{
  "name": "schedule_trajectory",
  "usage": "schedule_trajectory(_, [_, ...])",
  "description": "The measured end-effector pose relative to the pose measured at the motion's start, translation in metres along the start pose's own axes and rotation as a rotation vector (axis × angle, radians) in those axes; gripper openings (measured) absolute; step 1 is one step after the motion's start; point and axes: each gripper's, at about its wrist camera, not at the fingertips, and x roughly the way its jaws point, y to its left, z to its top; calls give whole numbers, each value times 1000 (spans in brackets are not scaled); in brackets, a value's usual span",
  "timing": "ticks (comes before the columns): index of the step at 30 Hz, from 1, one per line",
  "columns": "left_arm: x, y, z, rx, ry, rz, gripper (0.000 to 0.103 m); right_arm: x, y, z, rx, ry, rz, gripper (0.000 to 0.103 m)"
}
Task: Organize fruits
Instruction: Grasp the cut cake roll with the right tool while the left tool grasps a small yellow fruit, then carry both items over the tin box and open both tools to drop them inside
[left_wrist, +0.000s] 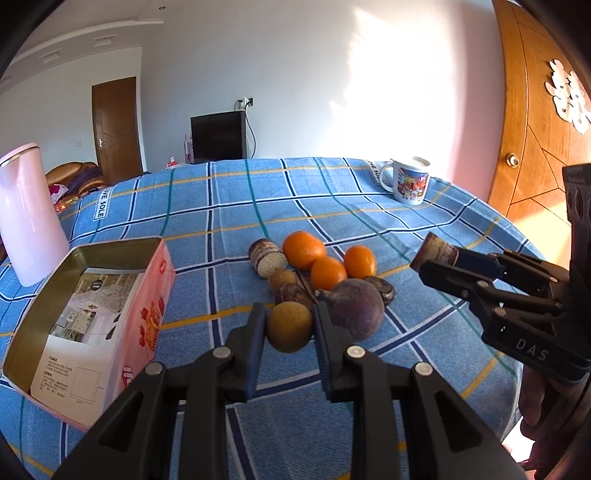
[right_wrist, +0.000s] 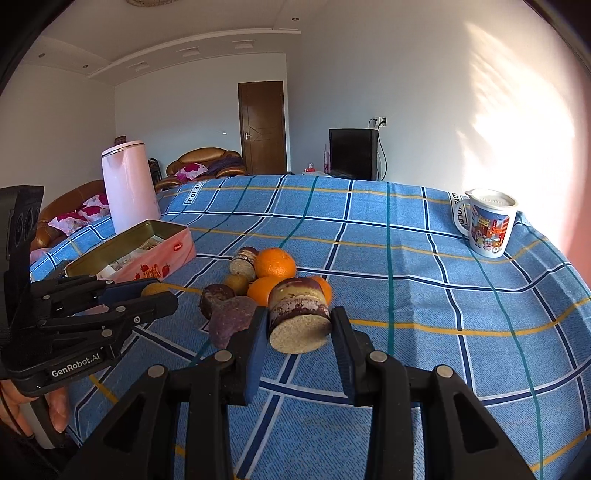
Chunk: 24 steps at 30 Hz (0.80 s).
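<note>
A pile of fruit lies mid-table: three oranges (left_wrist: 304, 249), a purple round fruit (left_wrist: 356, 308), small brown fruits (left_wrist: 282, 279) and a cut sugarcane piece (left_wrist: 266, 257). My left gripper (left_wrist: 290, 325) is shut on a yellow-brown round fruit (left_wrist: 289, 326), just in front of the pile. My right gripper (right_wrist: 299, 325) is shut on a second cut sugarcane piece (right_wrist: 299, 317), held above the cloth right of the pile; it also shows in the left wrist view (left_wrist: 436, 253). An open pink tin box (left_wrist: 92, 317) holding a paper leaflet sits to the left.
The table wears a blue checked cloth (left_wrist: 369, 206). A pink kettle (left_wrist: 26, 214) stands far left behind the box. A printed mug (left_wrist: 408, 181) stands at the far right edge. A wooden door (left_wrist: 535, 129) is close on the right.
</note>
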Motion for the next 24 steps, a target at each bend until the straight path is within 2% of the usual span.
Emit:
schedule_trajectory(13, [-13,35,10,-41,-53,81,27,1,35,33,-79,-46,66,36])
schedule_trajectory(24, [-16,80,16,-94,-63,156,27,19,74,69,-157,-62,148,36])
